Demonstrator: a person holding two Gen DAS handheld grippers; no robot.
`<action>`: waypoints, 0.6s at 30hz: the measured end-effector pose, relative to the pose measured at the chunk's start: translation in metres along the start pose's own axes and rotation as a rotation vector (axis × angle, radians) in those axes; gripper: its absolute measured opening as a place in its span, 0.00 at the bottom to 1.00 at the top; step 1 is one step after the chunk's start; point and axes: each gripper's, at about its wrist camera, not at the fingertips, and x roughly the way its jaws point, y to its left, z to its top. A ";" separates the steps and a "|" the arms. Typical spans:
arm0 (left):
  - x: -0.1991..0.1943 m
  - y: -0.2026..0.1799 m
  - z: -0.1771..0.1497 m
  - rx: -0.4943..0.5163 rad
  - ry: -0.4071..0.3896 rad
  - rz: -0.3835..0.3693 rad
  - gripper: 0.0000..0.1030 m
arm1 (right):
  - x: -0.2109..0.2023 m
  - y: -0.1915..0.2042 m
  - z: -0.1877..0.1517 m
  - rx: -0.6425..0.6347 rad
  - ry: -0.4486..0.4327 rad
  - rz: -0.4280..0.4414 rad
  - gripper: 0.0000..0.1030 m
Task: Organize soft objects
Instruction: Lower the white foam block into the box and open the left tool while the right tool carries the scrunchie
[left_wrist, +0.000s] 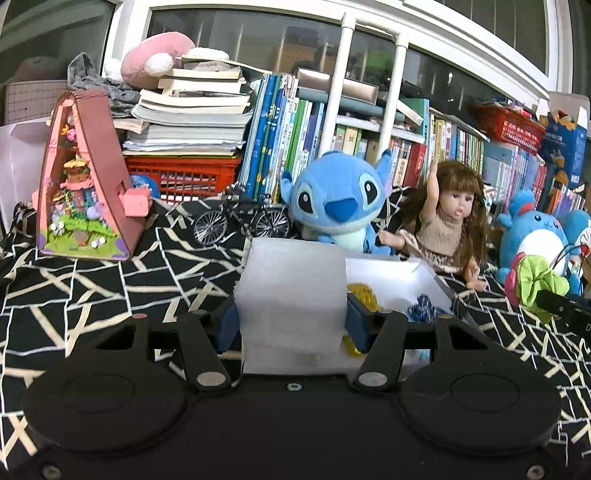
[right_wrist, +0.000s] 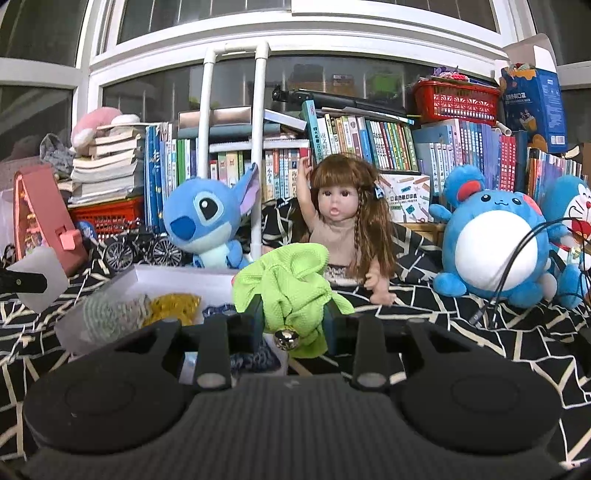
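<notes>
White foam block (left_wrist: 291, 284) sits clamped between the pads of my left gripper (left_wrist: 291, 317), raised clear of the black patterned cloth (left_wrist: 110, 288). Green scrunchie (right_wrist: 291, 295), with a small metal bell hanging from it, is pinched in my right gripper (right_wrist: 293, 321), whose jaws are closed tight on the fabric. White tray (right_wrist: 177, 277) lies on the cloth just ahead of both grippers; it already holds a pale knitted piece (right_wrist: 114, 314), a yellow scrunchie (right_wrist: 173, 308) and a dark blue one (left_wrist: 421, 308). Behind the tray stand a blue plush (left_wrist: 336, 199) and a doll (right_wrist: 343, 221), with rows of books at the back.

Step in hand, as I judge it: both soft items are lifted and in transit to the tray. The next move calls for carrying each over a free patch of the tray, lowering it inside the rim, then opening the jaws without crowding what already lies there.
</notes>
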 end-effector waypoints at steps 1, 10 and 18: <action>0.003 0.000 0.003 -0.003 -0.003 -0.005 0.55 | 0.002 0.000 0.002 0.004 -0.001 0.003 0.36; 0.042 -0.001 0.026 -0.052 0.000 -0.041 0.55 | 0.032 0.005 0.023 0.028 0.017 0.030 0.36; 0.087 -0.014 0.032 0.036 0.012 0.006 0.55 | 0.074 0.010 0.033 0.068 0.067 0.045 0.36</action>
